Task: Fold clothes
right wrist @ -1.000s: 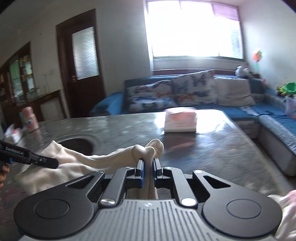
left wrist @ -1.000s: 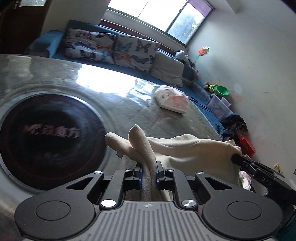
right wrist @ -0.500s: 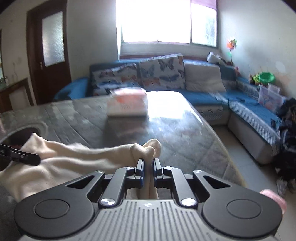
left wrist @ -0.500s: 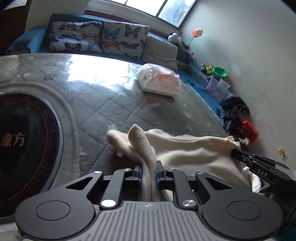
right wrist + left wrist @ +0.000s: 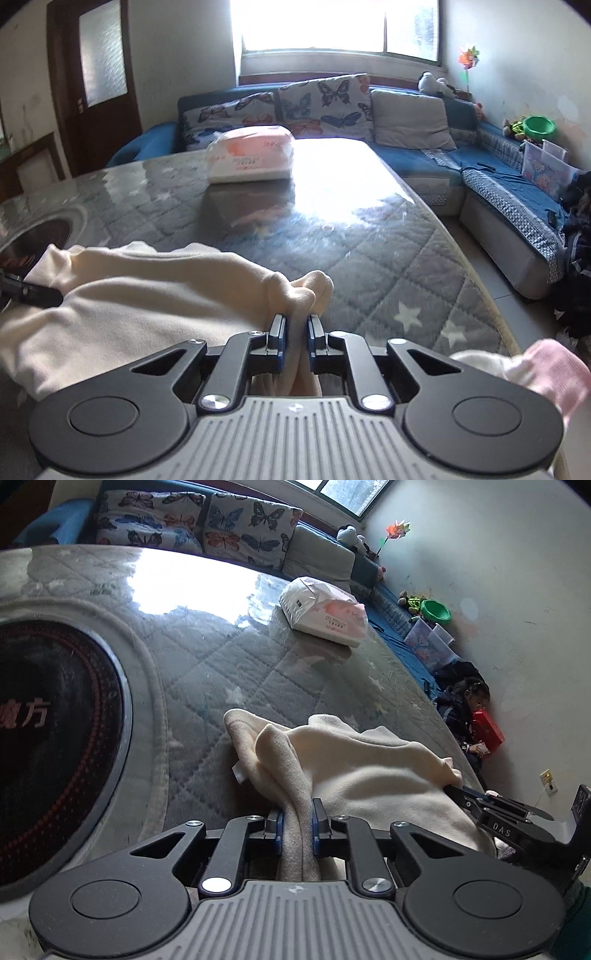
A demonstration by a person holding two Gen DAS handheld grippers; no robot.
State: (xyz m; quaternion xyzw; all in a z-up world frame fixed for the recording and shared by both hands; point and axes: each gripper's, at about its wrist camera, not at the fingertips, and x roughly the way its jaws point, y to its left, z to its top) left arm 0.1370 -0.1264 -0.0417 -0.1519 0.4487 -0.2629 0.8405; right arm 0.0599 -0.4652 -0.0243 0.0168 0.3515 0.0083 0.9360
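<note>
A cream fleece garment [image 5: 354, 771] hangs stretched between my two grippers, low over the quilted grey table cover [image 5: 229, 672]. My left gripper [image 5: 297, 812] is shut on one bunched edge of it. My right gripper [image 5: 296, 325] is shut on the other edge; the garment [image 5: 147, 291] spreads away to the left of it. The right gripper's tip also shows at the right of the left wrist view [image 5: 458, 792], and the left gripper's tip at the left edge of the right wrist view [image 5: 40, 295].
A white and pink plastic pack [image 5: 325, 609] lies on the far part of the table. A round black cooktop [image 5: 55, 746] is set in the table at left. A pink and white cloth [image 5: 532, 373] lies at the near right table edge. A blue sofa [image 5: 424, 147] stands beyond.
Both grippers have moved right and forward along the table with the garment, away from the cooktop. The garment has come lower, closer to the table cover. Both grips are unchanged.
</note>
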